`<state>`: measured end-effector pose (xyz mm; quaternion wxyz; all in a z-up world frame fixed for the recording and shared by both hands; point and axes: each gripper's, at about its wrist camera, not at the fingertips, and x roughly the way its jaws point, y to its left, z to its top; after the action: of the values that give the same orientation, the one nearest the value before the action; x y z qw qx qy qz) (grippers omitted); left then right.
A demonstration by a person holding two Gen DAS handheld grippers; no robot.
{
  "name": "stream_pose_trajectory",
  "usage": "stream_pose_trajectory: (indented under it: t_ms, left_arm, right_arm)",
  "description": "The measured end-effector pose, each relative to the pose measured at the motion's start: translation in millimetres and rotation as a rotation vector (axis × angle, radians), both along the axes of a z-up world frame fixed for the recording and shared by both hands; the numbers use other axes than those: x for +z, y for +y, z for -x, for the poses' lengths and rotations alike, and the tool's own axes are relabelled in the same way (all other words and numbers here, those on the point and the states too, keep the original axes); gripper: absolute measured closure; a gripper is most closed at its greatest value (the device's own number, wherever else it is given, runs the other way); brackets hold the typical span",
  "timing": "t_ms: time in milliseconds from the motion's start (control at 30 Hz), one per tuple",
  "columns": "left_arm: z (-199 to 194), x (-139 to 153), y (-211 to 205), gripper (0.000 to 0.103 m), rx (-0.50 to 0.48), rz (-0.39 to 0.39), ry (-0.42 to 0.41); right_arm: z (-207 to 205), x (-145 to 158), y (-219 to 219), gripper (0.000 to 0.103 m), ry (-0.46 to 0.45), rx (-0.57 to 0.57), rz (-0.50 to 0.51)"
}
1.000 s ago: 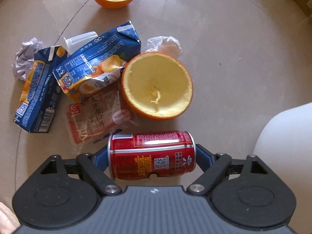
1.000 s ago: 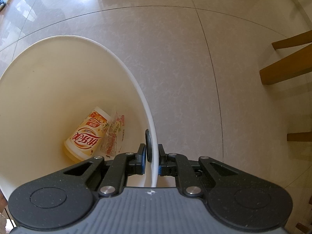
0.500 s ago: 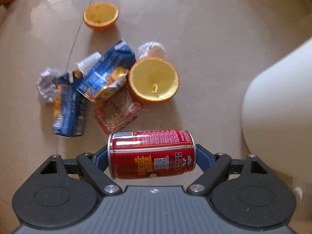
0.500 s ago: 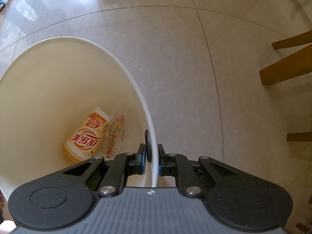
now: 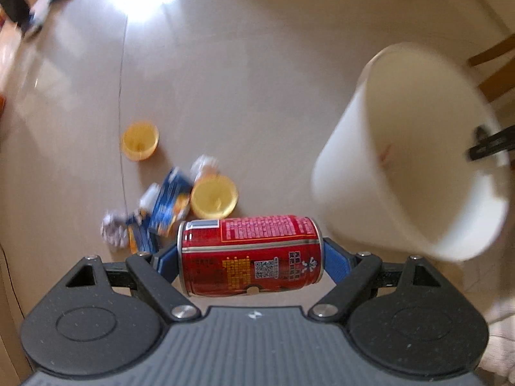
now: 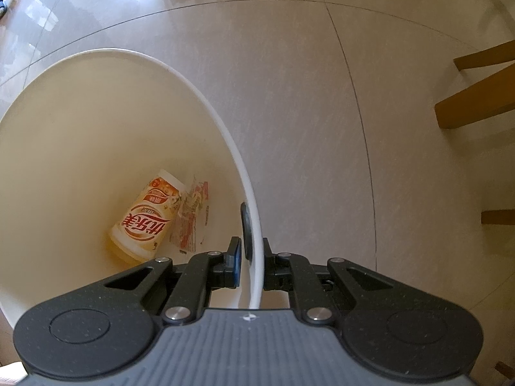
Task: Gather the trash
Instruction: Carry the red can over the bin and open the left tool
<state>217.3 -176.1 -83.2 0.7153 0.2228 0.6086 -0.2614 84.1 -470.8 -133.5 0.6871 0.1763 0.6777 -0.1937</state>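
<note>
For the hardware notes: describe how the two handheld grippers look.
Both match. The left gripper has a ribbed grey body bearing a small white mark, two matte black speckled housings with round embossed discs, black linkage arms with silver pivot screws, and blue finger pads. The right gripper shows the same. No cables or sleeves are visible.

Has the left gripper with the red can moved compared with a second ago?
Yes. The left gripper, shut on the red can, has risen: the trash pile on the floor looks smaller and farther, and the white bin is now alongside.
</note>
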Motion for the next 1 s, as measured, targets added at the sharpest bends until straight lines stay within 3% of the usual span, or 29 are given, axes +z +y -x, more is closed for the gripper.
stream_pose_trajectory:
  t_ms: [133, 300, 533, 1000]
  left_arm:
    - [6.1, 40.5, -35.3, 0.017, -0.052, 0.082, -0.022]
    - [23.7, 62.1, -84.0, 0.017, -0.15, 0.148, -0.029]
    - [45.4, 40.9, -127.0, 0.017, -0.215, 0.175, 0.001]
    - [54.6, 18.1, -142.5, 0.016, -0.233, 0.18, 0.022]
  right_arm:
    - [0.2, 1.5, -2.7, 0.09, -0.004, -0.008, -0.008]
    - [1.3, 1.7, -7.0, 0.091, -0.011, -0.014, -0.022]
    - [4.8, 12.5, -12.8, 0.092, -0.055, -0.024, -0.026]
    - [9.3, 16.0, -13.5, 0.093, -0.072, -0.022, -0.031]
